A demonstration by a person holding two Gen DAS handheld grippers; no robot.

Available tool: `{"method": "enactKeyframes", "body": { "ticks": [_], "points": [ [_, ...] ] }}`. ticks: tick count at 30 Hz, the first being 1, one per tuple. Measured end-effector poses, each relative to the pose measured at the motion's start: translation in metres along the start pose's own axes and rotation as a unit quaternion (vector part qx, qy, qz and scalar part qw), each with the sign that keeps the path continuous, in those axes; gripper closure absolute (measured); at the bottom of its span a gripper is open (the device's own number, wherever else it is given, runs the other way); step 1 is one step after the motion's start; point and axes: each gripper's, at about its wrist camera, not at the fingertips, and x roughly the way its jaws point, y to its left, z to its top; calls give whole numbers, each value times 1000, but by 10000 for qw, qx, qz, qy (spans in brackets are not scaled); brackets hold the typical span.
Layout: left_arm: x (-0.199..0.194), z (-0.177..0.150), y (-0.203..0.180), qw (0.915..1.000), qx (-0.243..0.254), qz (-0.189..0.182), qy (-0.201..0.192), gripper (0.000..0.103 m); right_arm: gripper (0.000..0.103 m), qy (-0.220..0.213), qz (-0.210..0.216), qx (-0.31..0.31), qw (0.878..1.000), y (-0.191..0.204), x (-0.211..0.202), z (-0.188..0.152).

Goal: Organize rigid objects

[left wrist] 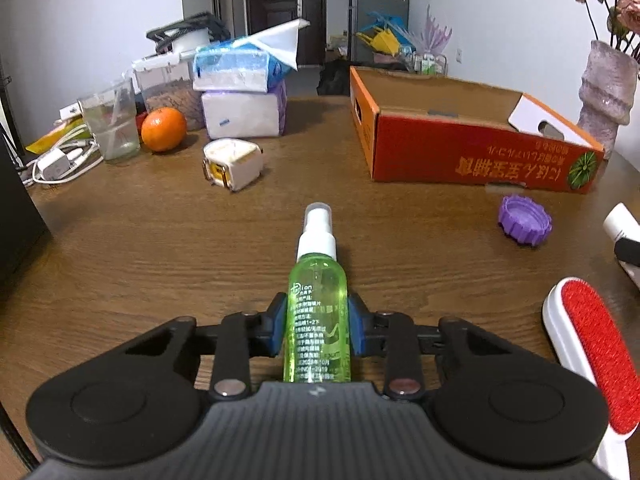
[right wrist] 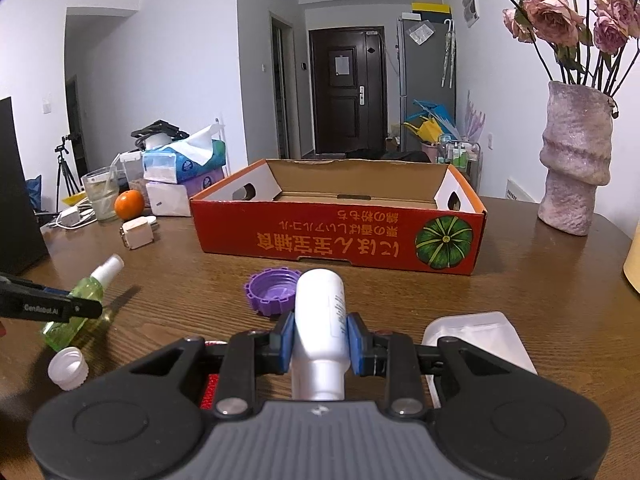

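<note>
Between left gripper (left wrist: 318, 330) fingers, clamped: green spray bottle (left wrist: 318, 320), long axis straight up frame, nozzle toward far table edge; orange box (left wrist: 472, 152) upper right, well apart; right gripper (right wrist: 320, 338) fingers clenched on white bottle (right wrist: 320, 320), box (right wrist: 336, 236) dead ahead, nearer.

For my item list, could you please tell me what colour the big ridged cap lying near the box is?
Purple cap; it shows best in the right wrist view.
</note>
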Motion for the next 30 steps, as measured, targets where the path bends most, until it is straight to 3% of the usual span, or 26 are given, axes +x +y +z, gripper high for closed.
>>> {"method": "enactKeyframes", "body": {
  "ticks": [14,30],
  "points": [
    [-35,13,-10,9978,-313,-76,-588,71,76,-201,35,164,9997,-6,-11,8],
    [-53,36,-66,9949,-213,-294,-944,71,76,-533,28,456,9975,-23,-27,27]
  ]
}}
